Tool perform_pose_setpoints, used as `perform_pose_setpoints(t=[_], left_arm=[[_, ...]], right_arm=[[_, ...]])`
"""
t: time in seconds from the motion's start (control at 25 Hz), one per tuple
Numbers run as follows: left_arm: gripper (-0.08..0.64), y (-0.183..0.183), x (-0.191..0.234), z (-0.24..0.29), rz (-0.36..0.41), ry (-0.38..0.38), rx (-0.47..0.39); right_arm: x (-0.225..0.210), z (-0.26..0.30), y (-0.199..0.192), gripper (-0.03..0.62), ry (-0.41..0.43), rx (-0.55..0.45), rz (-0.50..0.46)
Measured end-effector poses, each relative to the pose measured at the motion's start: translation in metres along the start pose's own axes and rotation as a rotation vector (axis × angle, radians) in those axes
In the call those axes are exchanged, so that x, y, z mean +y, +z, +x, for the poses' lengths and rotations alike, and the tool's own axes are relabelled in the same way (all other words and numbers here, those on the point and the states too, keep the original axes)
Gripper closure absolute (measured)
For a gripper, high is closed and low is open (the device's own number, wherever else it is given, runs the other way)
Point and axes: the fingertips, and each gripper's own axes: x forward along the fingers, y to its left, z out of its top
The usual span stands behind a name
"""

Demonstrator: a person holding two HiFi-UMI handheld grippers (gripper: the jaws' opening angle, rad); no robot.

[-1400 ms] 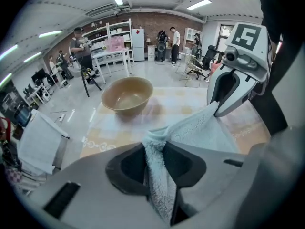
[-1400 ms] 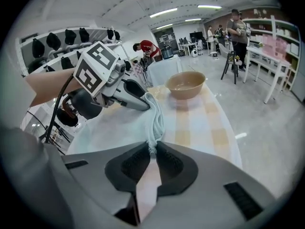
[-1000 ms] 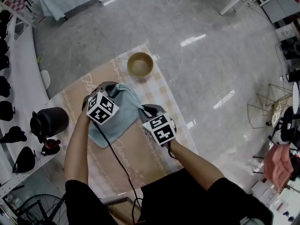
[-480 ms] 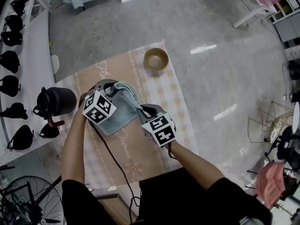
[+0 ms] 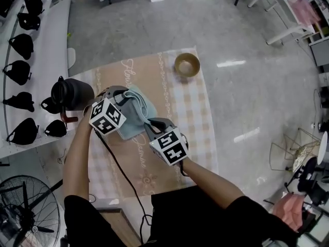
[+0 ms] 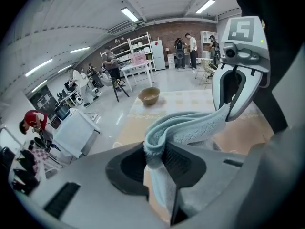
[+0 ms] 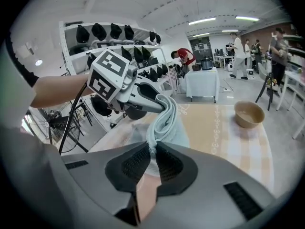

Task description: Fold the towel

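The light blue towel (image 5: 136,112) hangs folded between both grippers above the beige patterned cloth (image 5: 180,117). My left gripper (image 5: 123,92) is shut on one end of the towel (image 6: 183,128), bunched between its pads. My right gripper (image 5: 149,122) is shut on the other end, and the towel (image 7: 164,116) stretches from its pads up to the left gripper (image 7: 159,103). In the left gripper view the right gripper (image 6: 228,116) shows holding the far end. The lower part of the towel sags onto the cloth.
A brown bowl (image 5: 186,64) stands at the cloth's far end. A black kettle (image 5: 72,93) sits left of the cloth, beside a white shelf (image 5: 36,66) with several black caps. A fan (image 5: 23,210) stands at lower left. Grey floor lies to the right.
Both grippers have carried the towel up and toward the left side of the cloth. The towel's hanging part has bunched closer together, and the bowl now lies farther from the grippers.
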Motion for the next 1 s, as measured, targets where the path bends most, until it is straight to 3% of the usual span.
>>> perform_pose_setpoints(t=[0.6, 1.0], left_arm=[[0.465, -0.071, -0.013, -0.044, -0.091, 0.080, 0.048], [0.454, -0.110, -0.021, -0.046, -0.177, 0.128, 0.081]], right_arm=[[0.082, 0.042, -0.009, 0.552, 0.124, 0.071, -0.101], [0.100, 0.066, -0.029, 0.552, 0.137, 0.117, -0.143]])
